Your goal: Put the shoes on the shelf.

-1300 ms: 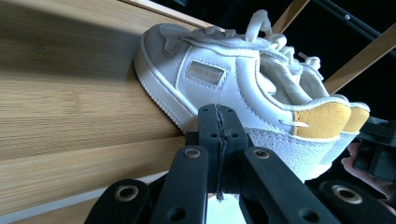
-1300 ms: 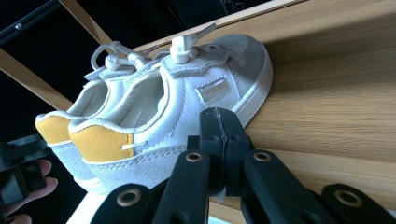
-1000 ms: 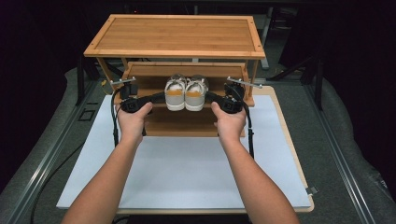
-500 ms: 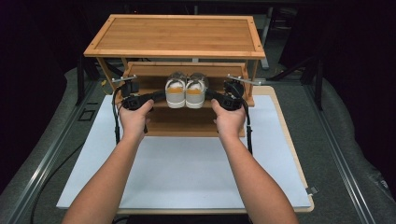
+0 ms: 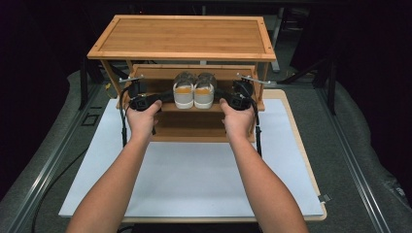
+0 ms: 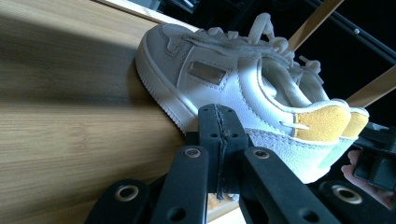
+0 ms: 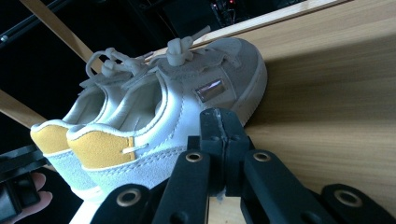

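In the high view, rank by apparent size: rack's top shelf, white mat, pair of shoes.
1. White mat, largest.
2. Rack's top shelf, though it sits higher, nearer the camera, so this is unsure.
3. Pair of shoes, clearly smallest.

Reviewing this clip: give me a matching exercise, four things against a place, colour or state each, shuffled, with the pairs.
Things:
1. pair of shoes
2. heel tabs
3. left gripper
4. white mat

Descriptions:
A. yellow
B. jaws shut, nothing between them, against the shoe's side
C. on the middle shelf of the wooden rack
D. lying on the table in front of the rack

Pairs: 1-C, 2-A, 3-B, 4-D
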Demonstrator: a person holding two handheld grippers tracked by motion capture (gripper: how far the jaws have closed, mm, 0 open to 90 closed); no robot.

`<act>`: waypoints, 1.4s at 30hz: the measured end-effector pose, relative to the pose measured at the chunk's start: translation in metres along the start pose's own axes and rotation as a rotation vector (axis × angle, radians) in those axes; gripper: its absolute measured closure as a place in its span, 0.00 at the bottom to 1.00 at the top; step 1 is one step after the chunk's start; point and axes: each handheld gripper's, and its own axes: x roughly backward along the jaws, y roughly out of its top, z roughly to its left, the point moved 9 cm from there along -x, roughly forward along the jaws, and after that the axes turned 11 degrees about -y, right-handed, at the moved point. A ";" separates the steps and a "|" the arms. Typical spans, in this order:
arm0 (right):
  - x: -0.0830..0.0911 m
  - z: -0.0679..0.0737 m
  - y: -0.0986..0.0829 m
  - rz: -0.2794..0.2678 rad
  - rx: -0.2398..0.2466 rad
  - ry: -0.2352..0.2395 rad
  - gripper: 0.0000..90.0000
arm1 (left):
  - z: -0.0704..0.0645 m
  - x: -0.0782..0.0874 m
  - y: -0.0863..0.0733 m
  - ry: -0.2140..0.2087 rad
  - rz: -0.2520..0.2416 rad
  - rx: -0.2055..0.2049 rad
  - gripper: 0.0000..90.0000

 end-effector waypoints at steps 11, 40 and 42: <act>-0.009 0.000 0.004 -0.006 0.006 -0.014 1.00 | 0.006 -0.006 0.006 0.036 0.001 -0.014 1.00; -0.028 -0.003 0.012 -0.009 0.029 -0.061 1.00 | 0.017 -0.019 0.014 0.082 0.011 -0.032 1.00; -0.028 -0.003 0.012 -0.012 0.028 -0.061 1.00 | 0.017 -0.019 0.014 0.077 0.003 -0.034 1.00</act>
